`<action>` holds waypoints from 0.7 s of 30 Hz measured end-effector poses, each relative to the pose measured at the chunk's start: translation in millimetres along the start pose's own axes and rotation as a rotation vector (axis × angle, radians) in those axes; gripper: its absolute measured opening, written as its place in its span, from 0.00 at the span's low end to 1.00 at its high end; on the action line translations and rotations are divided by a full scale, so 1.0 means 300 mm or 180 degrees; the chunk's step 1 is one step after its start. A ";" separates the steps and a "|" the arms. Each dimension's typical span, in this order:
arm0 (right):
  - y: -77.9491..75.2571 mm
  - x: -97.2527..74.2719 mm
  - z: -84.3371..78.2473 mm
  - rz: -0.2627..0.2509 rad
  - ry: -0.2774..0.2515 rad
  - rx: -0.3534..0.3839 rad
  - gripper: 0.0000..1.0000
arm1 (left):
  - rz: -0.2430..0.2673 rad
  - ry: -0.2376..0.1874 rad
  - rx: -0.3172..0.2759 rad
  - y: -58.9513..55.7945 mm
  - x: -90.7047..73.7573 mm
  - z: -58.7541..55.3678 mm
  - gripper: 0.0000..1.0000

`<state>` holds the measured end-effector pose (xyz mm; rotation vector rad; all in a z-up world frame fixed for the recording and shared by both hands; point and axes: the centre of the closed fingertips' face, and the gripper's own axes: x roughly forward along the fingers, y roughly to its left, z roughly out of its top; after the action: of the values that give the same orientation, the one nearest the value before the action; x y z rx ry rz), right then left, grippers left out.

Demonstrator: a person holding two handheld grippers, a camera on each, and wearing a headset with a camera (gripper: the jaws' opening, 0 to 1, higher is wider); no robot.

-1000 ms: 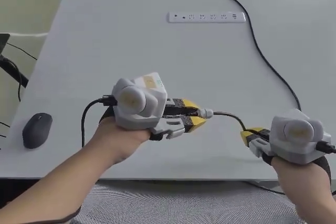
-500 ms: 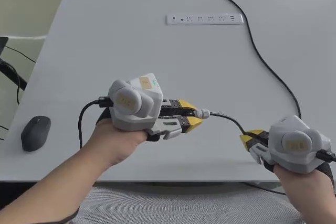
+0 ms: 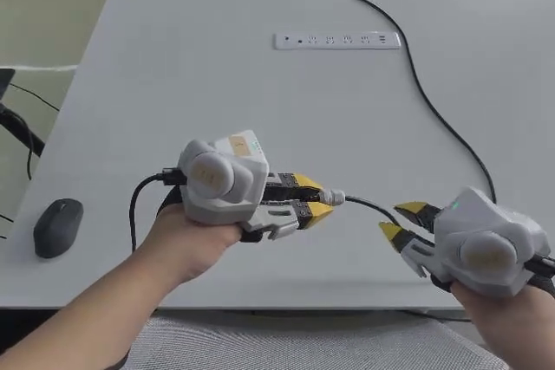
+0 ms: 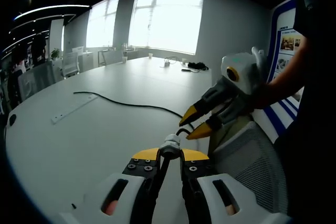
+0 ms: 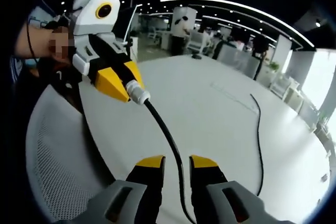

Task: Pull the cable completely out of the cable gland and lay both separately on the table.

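The table (image 3: 217, 84) is showing a smooth, matt, pale top. The cable (image 3: 371, 205) is looking like black rubber with a faint sheen, and the gland (image 3: 335, 197) is gleaming as smooth pale plastic. The left gripper (image 3: 323, 200) and right gripper (image 3: 397, 219) are wearing matt off-white plastic shells with yellow plastic tips. The mouse (image 3: 58, 226) is looking like matt black plastic, the power strip (image 3: 336, 40) like smooth white plastic, and the mesh (image 3: 303, 344) like woven grey cloth.
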<state>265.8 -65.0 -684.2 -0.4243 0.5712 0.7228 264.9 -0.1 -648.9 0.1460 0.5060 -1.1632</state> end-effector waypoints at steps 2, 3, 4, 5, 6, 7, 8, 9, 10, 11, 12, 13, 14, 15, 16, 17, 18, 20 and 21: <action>0.015 0.002 0.027 0.0025 -0.0011 -0.0186 0.15 | -0.0002 0.0008 -0.0006 0.000 0.000 -0.003 0.15; 0.023 0.003 0.044 0.0029 -0.0026 -0.0279 0.15 | -0.0003 0.0020 -0.0002 0.000 0.000 -0.006 0.15; 0.029 0.003 0.051 0.0031 -0.0023 -0.0331 0.15 | -0.0006 0.0025 -0.0002 -0.001 0.000 -0.007 0.15; 0.036 0.003 0.065 0.0027 -0.0029 -0.0383 0.15 | -0.0010 0.0025 -0.0001 -0.002 0.000 -0.007 0.15; 0.040 0.003 0.077 0.0027 -0.0045 -0.0428 0.14 | -0.0013 0.0025 -0.0004 -0.003 0.000 -0.008 0.15; 0.048 0.003 0.091 0.0040 -0.0056 -0.0494 0.14 | -0.0021 0.0028 -0.0002 -0.005 0.000 -0.008 0.15; 0.051 0.004 0.094 0.0044 -0.0053 -0.0518 0.14 | -0.0024 0.0029 0.0002 -0.007 0.001 -0.009 0.15; 0.057 0.005 0.106 0.0042 -0.0055 -0.0594 0.13 | -0.0028 0.0032 0.0001 -0.008 0.001 -0.009 0.15; 0.065 0.008 0.118 0.0053 -0.0068 -0.0667 0.13 | -0.0034 0.0032 -0.0003 -0.009 0.002 -0.009 0.15; 0.070 0.011 0.124 0.0060 -0.0065 -0.0711 0.12 | -0.0043 0.0032 -0.0006 -0.011 0.003 -0.010 0.15; 0.076 0.014 0.132 0.0069 -0.0060 -0.0787 0.11 | -0.0049 0.0035 -0.0003 -0.012 0.004 -0.010 0.15; 0.080 0.017 0.136 0.0073 -0.0059 -0.0842 0.11 | -0.0055 0.0045 -0.0005 -0.014 0.005 -0.012 0.15; 0.083 0.022 0.138 0.0081 -0.0059 -0.0884 0.10 | -0.0056 0.0047 0.0000 -0.014 0.006 -0.012 0.15; 0.089 0.028 0.139 0.0101 -0.0043 -0.0940 0.09 | -0.0060 0.0046 -0.0001 -0.015 0.006 -0.012 0.15; 0.090 0.031 0.139 0.0103 -0.0025 -0.0964 0.08 | -0.0062 0.0045 -0.0004 -0.016 0.007 -0.012 0.15; 0.092 0.033 0.141 0.0109 -0.0026 -0.0993 0.07 | -0.0064 0.0044 -0.0004 -0.016 0.007 -0.012 0.15; 0.093 0.034 0.142 0.0117 -0.0029 -0.1011 0.06 | -0.0064 0.0048 -0.0006 -0.016 0.008 -0.013 0.15; 0.094 0.036 0.144 0.0122 -0.0031 -0.1055 0.04 | -0.0068 0.0057 -0.0001 -0.015 0.010 -0.015 0.15; 0.095 0.037 0.143 0.0127 -0.0019 -0.1081 0.04 | -0.0067 0.0056 0.0000 -0.014 0.010 -0.015 0.15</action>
<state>266.7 -16.8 -662.9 -0.7267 0.4521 0.8625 260.5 -2.8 -653.7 0.1512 0.5242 -1.1834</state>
